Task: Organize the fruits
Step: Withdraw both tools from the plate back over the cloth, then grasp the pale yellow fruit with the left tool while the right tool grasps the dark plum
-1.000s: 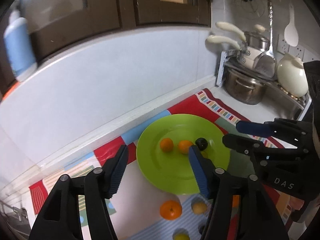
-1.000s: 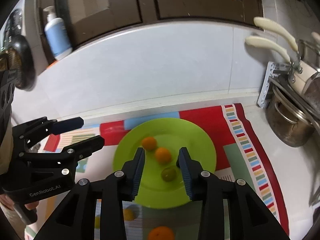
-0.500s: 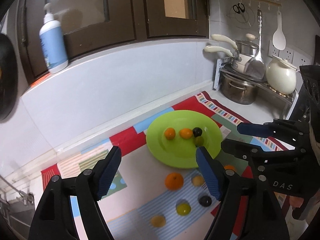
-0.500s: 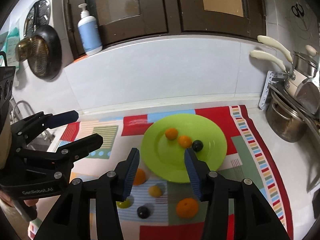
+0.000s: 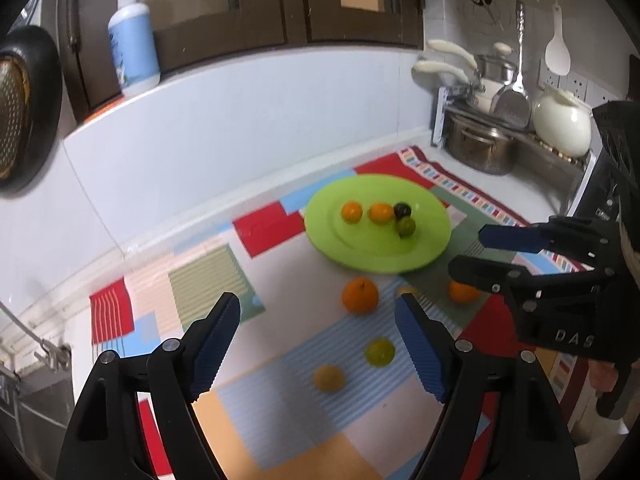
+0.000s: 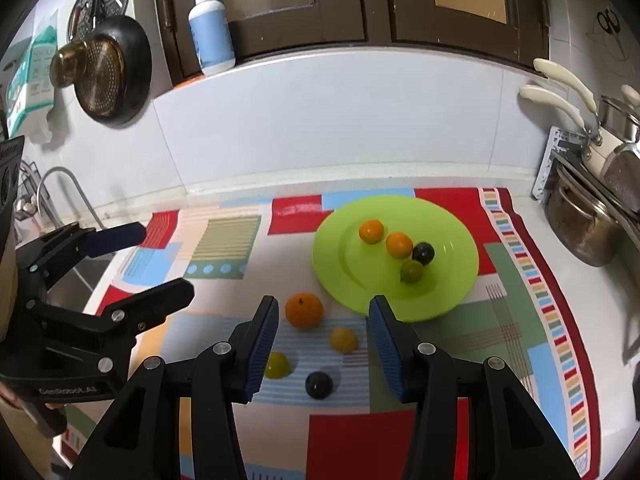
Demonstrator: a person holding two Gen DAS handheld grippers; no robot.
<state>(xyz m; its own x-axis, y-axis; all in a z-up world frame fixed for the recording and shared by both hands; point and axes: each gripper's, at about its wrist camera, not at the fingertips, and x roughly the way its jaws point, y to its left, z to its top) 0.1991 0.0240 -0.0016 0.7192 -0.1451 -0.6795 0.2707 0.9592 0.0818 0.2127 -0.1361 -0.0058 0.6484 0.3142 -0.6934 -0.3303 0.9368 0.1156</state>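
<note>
- Left wrist view: the left tongs (image 5: 318, 322) stand wide and are opening further, with nothing pressed between the pads; they hang above the patterned mat (image 5: 208, 276) on the desk.
- A green plate (image 5: 432, 240) lies farther back on the mat and carries two small oranges (image 5: 351, 212), a dark fruit (image 5: 402, 210) and a green fruit (image 5: 405, 227), close together.
- Off the plate, a large orange (image 5: 359, 295) sits just in front of its rim; a yellow-green fruit (image 5: 380, 353) and a yellow fruit (image 5: 329, 378) lie nearer the camera.
- The right tongs (image 5: 468, 252) show at the right edge, jaws parted, holding nothing.
- Right wrist view: the right tongs (image 6: 322, 322) are partly open and empty, over the loose fruit.
- Between the two blue pads lie the large orange (image 6: 304, 310), a yellow fruit (image 6: 343, 339) and a dark plum (image 6: 319, 385); the yellow-green fruit (image 6: 278, 365) is half hidden by the left pad.
- The plate (image 6: 460, 272) lies beyond, to the right.
</note>
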